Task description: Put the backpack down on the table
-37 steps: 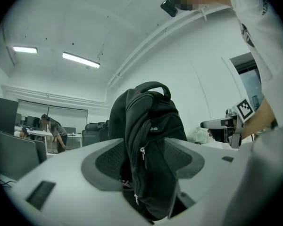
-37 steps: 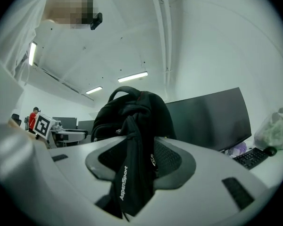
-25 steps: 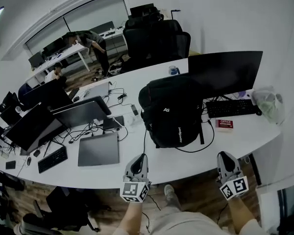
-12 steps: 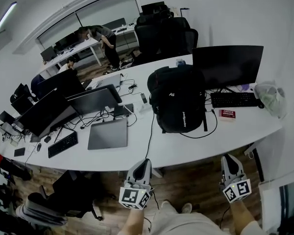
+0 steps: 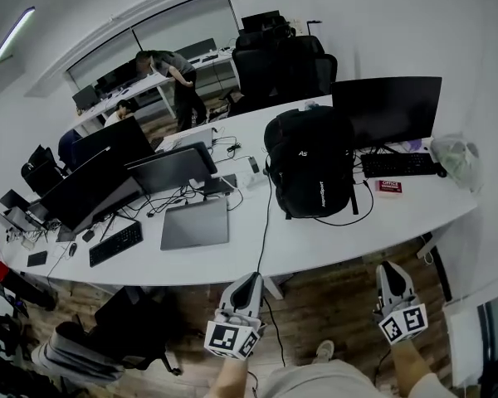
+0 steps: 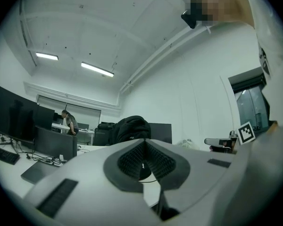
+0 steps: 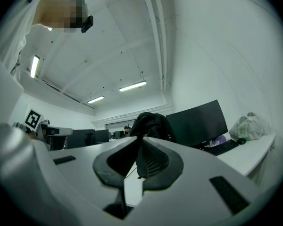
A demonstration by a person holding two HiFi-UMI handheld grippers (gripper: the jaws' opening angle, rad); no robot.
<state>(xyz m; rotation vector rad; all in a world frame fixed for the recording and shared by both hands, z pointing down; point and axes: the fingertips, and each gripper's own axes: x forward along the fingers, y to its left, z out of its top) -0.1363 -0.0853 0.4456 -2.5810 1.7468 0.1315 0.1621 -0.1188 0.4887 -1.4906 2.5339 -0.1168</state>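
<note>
Standing on the long white bench (image 5: 315, 247), the black fabric backpack (image 5: 311, 172) is seen just in front of a dark flat monitor (image 5: 386, 110), touched by neither gripper. The left gripper (image 5: 251, 277) and right gripper (image 5: 388, 266) are held off the bench edge, jaws pressed together on nothing. The task is judged complete.

an open-plan office: a long white table (image 5: 315, 251) curves across the room, carrying dark monitors (image 5: 388, 110), keyboards (image 5: 396, 165), a closed laptop (image 5: 195, 224) and loose cables (image 5: 264, 222). black office chairs (image 5: 282, 60) stand behind it, and at a second table (image 5: 137, 89) by a wide glazed panel (image 5: 183, 23) a person (image 5: 168, 63) bends over near more screens (image 5: 85, 98). strip lights (image 6: 97, 69) line the white ceiling above plain white walls; the floor (image 5: 332, 305) is wood.
</note>
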